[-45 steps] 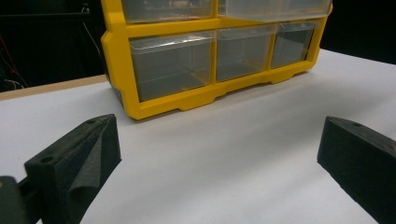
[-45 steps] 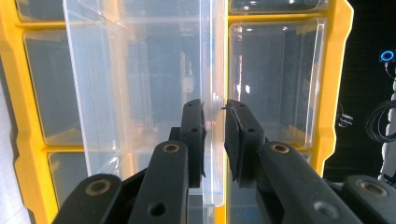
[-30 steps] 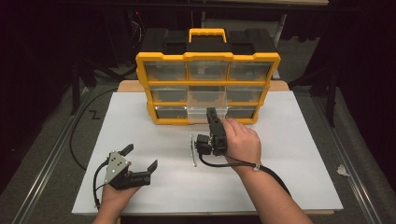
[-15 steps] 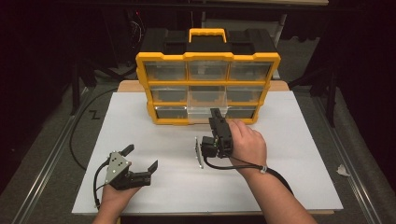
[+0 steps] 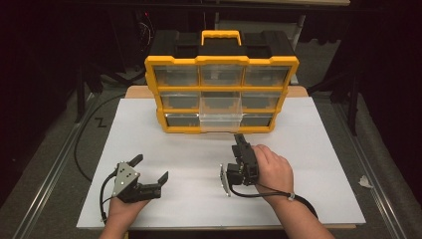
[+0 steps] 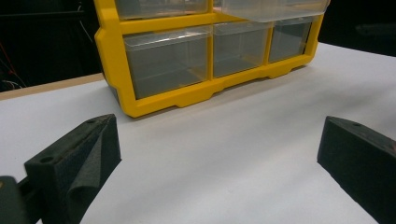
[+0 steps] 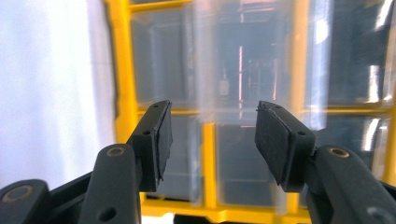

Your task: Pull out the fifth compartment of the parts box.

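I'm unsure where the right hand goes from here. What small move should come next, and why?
Probably ease the right gripper forward and close on the pulled-out clear drawer of the yellow organizer. Its jaws have just been opening, nothing lies between them, and they point at that drawer's front. The left gripper rests open on the table.

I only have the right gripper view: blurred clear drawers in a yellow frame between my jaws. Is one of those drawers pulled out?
Observer: Yes. In the high view the centre drawer of the middle row sticks out of the organizer; the other drawers sit flush.
Operator: Is my gripper touching it?
Observer: It doesn't look so. The right gripper points at the drawer's front from just short of it. Its jaws have just been opening, with nothing between them.
Operator: Where's the other gripper?
Observer: The left gripper rests on the white sheet at the front left, open and empty.
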Motion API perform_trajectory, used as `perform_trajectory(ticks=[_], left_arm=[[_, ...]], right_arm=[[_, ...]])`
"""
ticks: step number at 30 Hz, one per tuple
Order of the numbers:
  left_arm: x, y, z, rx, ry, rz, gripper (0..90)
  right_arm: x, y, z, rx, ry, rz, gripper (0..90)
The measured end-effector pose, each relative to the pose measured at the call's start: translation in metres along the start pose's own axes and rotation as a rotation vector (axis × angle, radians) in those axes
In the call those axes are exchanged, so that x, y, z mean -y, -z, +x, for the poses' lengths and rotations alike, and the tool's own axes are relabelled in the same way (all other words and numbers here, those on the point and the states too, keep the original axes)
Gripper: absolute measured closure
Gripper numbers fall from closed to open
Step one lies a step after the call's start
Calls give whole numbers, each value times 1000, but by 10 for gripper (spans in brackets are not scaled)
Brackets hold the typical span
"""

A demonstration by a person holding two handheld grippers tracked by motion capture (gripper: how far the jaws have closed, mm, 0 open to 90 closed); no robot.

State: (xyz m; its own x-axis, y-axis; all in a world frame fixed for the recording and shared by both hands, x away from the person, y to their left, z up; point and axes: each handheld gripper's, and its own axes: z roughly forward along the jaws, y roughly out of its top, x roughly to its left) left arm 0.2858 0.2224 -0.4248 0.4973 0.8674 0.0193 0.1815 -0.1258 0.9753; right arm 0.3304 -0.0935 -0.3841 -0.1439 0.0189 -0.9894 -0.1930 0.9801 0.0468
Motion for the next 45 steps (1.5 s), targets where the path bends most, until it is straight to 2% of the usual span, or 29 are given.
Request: perform_trajectory(ticks=[8,18,20,28,30,34,36,42,45], left_arm=[[0,0,0,1,-4,3,2],[0,0,0,2,-6,2,2],[0,1,0,2,-7,-1,2],[0,3,1,3,-8,1,2],[0,3,0,2,-7,1,2],[0,3,0,3,-8,0,2],[0,3,-1,6,-10,2,2],[0,2,-2,10,-17,10,2],[0,2,-2,12,-18,9,2]], right_arm=[[15,4,25,-43,2,19,469],[39,11,40,-65,10,41,454],[51,15,43,-75,-1,59,446],[88,27,49,-90,10,99,430],[99,31,50,-101,-13,120,422],[105,32,50,-113,-35,131,411],[105,31,49,-101,-49,122,407],[105,30,48,-99,-51,122,382],[104,30,51,-121,-53,121,312]])
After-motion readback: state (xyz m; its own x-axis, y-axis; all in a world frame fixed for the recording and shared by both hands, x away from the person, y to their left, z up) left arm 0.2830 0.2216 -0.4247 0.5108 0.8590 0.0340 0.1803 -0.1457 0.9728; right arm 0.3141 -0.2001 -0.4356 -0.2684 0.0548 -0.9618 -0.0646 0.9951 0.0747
